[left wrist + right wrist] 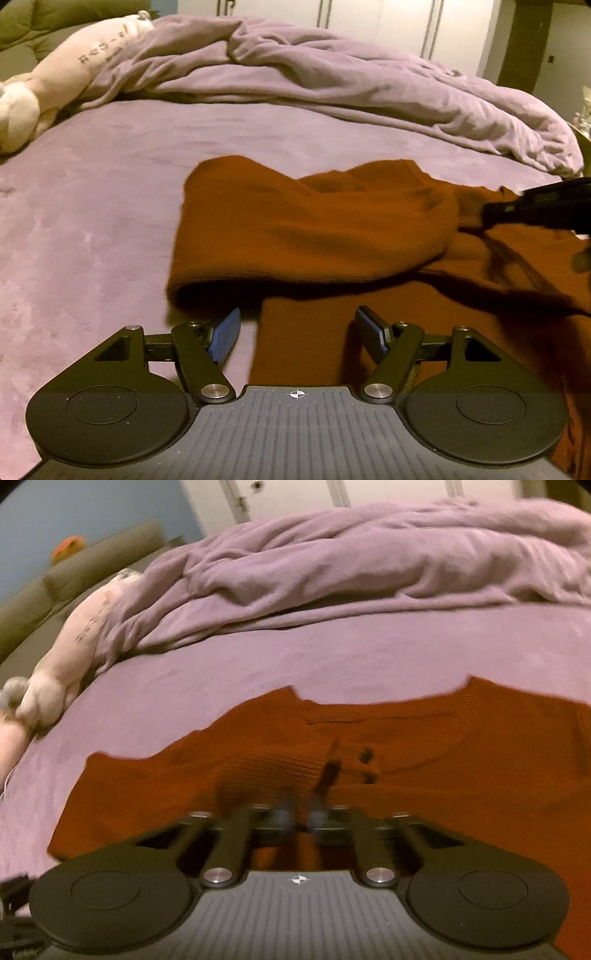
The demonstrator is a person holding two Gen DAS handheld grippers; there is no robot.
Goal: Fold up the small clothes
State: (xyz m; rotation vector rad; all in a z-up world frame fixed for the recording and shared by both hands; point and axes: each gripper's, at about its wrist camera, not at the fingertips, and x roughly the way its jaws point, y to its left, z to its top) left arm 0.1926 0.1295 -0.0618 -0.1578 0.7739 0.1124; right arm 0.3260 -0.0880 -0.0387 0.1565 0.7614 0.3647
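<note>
**Rust-orange knit garment lying part-folded on the mauve bed**

Lying across the near part of the mauve plush bed sheet point(110, 192) is a rust-orange knitted garment point(314, 229), the landmark for everything else. 1 portion of it is doubled over into a thick rounded fold, whose open edge faces the left gripper point(297, 332).

The left gripper is seen just short of that fold, at the garment's near edge. Its jaws are spread wide and nothing is pinched between the 2 blue pads point(225, 334); 1 pad is over bare sheet, the other over orange fabric. Whether either pad touches the cloth cannot be told.

The right gripper point(301, 818) is blurred in its own view and is seen above the middle of the garment, with its 2 fingers drawn together. In the left wrist view its dark fingers point(539, 210) reach in at the garment's right side, and a raised point of orange fabric appears to be nipped at their tip.

Beyond the garment, a crumpled mauve blanket point(332, 81) is heaped. To the garment's far left, a cream plush toy point(62, 70) with dark lettering is lying at the blanket's edge.
</note>
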